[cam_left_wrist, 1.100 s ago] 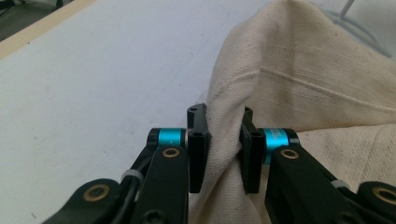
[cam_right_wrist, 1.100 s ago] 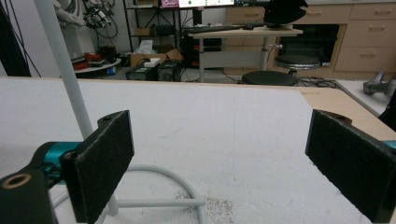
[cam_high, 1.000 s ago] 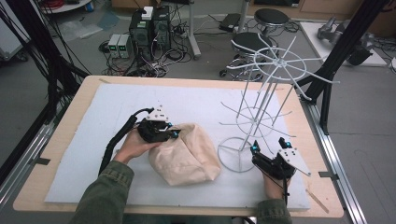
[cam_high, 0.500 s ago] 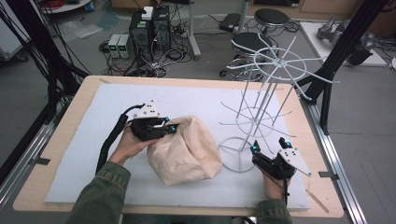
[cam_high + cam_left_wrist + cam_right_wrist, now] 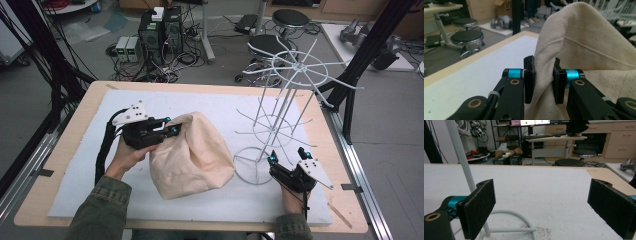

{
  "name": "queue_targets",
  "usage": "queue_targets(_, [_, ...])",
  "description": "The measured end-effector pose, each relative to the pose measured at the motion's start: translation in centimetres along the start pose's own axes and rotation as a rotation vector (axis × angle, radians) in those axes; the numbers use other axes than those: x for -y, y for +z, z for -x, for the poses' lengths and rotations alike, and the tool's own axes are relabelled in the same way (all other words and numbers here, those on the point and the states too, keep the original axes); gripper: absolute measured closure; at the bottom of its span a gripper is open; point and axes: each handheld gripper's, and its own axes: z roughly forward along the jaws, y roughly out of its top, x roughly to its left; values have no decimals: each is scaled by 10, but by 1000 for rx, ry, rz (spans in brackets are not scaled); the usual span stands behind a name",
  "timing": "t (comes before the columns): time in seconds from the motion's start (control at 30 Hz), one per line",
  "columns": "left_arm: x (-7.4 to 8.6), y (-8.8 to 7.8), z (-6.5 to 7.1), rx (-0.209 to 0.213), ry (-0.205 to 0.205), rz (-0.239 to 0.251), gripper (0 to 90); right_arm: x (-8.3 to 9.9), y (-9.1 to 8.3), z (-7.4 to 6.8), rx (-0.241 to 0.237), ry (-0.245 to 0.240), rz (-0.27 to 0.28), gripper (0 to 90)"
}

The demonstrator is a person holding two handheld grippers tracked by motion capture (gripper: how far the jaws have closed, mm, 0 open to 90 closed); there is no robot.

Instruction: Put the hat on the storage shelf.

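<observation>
With left gripper (image 5: pixel 167 127) clamped on a fold of cloth bag (image 5: pixel 192 155) raised off table mat (image 5: pixel 75 165), right gripper (image 5: pixel 289 160) wide beside wire rack (image 5: pixel 280 100): risk of fabric slipping, snagging prongs.

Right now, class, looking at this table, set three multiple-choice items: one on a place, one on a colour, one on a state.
1. Where does the white wire rack stand?
A. the table's right part
B. the left edge
C. on the floor

2. What colour is the cloth bag?
A. blue
B. cream
C. black

3. How is the left hand-held gripper?
A. open over bare table
B. shut on the cloth bag
C. lying flat, unheld

Answers:
1 A, its ring base sits by the right hand-held gripper.
2 B, the fabric is pale cream in both views.
3 B, its pads pinch a fold of the fabric.
</observation>
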Motion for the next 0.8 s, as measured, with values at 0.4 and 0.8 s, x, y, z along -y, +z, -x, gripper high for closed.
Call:
queue_targets(0.4, [-11,-24,0,-11,-23,180,765,0,0,0,2,1,2,68])
queue_targets(0.8, [-29,-33,7,35,-24,357,762,0,0,-1,-1,-5,3,68])
